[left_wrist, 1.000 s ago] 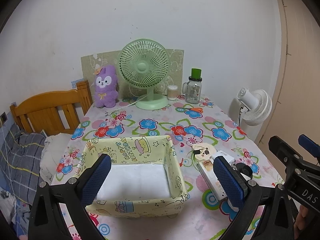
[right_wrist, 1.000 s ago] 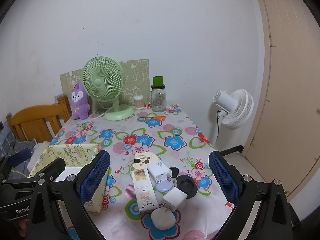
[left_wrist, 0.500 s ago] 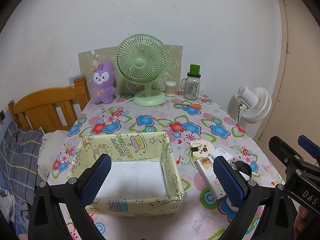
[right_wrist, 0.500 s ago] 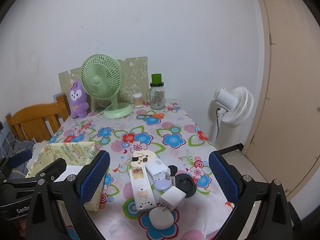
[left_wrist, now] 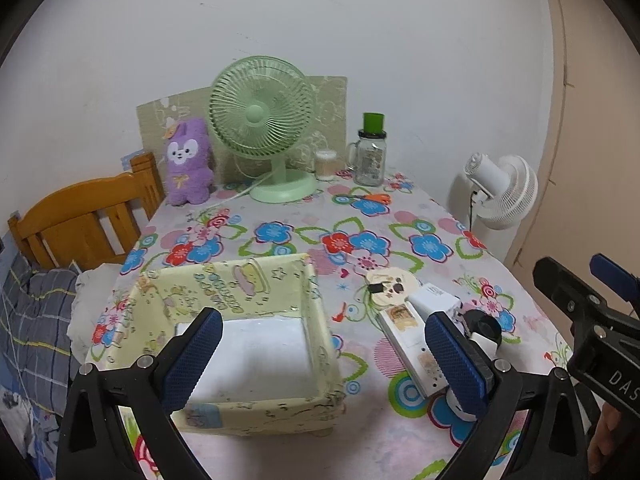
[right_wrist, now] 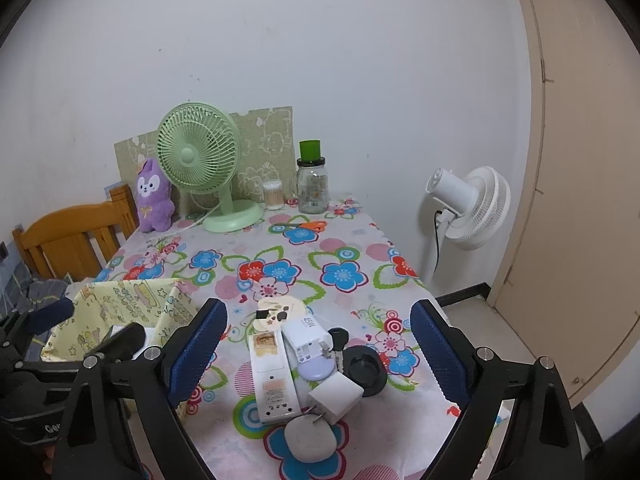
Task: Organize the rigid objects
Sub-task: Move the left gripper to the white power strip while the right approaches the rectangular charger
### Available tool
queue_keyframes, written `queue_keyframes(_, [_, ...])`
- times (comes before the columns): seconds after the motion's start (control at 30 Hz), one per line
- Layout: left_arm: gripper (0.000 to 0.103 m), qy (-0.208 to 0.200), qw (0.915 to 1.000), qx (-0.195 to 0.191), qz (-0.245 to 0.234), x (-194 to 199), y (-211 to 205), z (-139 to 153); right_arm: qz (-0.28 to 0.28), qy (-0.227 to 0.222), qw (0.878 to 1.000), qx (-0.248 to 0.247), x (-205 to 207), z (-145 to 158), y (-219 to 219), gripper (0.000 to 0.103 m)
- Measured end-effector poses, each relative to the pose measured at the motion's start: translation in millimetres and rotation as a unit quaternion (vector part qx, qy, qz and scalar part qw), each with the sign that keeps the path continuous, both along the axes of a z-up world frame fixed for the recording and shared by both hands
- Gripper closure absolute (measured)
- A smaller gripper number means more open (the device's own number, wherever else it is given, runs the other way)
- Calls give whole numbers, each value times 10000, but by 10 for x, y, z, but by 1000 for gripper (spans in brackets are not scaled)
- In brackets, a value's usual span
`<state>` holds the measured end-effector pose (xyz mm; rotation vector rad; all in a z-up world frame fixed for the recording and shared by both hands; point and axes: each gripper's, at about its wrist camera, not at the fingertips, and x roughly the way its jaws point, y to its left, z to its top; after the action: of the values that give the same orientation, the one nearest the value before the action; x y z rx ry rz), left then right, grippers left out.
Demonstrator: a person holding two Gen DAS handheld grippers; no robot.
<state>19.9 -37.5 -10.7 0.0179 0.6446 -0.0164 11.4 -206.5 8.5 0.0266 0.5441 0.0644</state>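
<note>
A yellow fabric box [left_wrist: 224,312] with a white floor stands at the table's front left, also in the right wrist view [right_wrist: 132,300]. Beside it lies a pile of small rigid objects: a long white box [right_wrist: 272,376], a white charger [right_wrist: 306,336], a white cube plug [right_wrist: 335,394], a black round cap [right_wrist: 366,368], a lilac disc [right_wrist: 316,370], a grey pebble-shaped case [right_wrist: 310,440] and a round cream disc [right_wrist: 280,310]. My left gripper [left_wrist: 324,360] is open above the box. My right gripper [right_wrist: 318,352] is open above the pile.
At the back stand a green desk fan [left_wrist: 262,128], a purple plush [left_wrist: 188,160], a glass jar with a green lid [left_wrist: 370,152] and a cotton-swab cup [left_wrist: 325,164]. Orange scissors [left_wrist: 374,198] lie nearby. A wooden chair [left_wrist: 80,220] stands left; a white floor fan [left_wrist: 496,188] right.
Both grippers have drawn back and risen a little, so the table looks farther away. Both stay open and empty. Nothing on the table has moved.
</note>
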Motion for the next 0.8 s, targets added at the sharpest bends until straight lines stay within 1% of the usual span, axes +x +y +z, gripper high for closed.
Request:
queue_keyframes(0.13, [1,68,9998,98,-133,50,-133,-67,-5,56,10000,-70,50,-56,-51,8])
queue_keyframes(0.33, [3,229,9992,-30,-329,142,-287,-146,-55,163,9998,-91,118,-154,-150,9])
queue_keyframes(0.53, [5,389,9982,-188,-421,248,-422,-223,-64,259,9996,-93,196,-216,-261,12])
queue_keyframes(0.7, [6,485,9974,-211,-488,325,-546,-289,-103,275,9995,-133,258,-259,-330,12])
queue_keyframes(0.8, [8,551,9972,-160,-480,373,-635,-335,-114,352,9993,-94,319,-321,-388,12])
